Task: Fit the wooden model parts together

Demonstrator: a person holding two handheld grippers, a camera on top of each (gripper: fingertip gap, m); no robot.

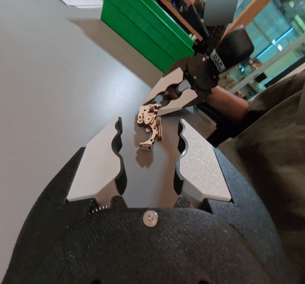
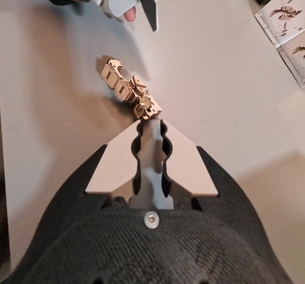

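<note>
wooden model assembly (image 2: 130, 91) lies flat on the grey table (image 1: 49, 94), partly built, curved neck end toward my left gripper (image 1: 150, 124). left fingers are spread wide with nothing between them, hovering short of the model. right gripper (image 2: 150, 121) has a narrow gap at the tips, parked right at the blocky end; in the left wrist view its tips look to touch the piece, but i can't tell if it's actually pinching anything.

risks as i read it: the model is small and light on a smooth top, so a nudge from the right tips likely skates it away. thin laser-cut tabs could snap if i clamp off-axis.

surroundings: green plastic crate (image 1: 145, 26) at the far table edge, instruction sheet (image 2: 280, 16) off to the right, glass-walled room behind.
</note>
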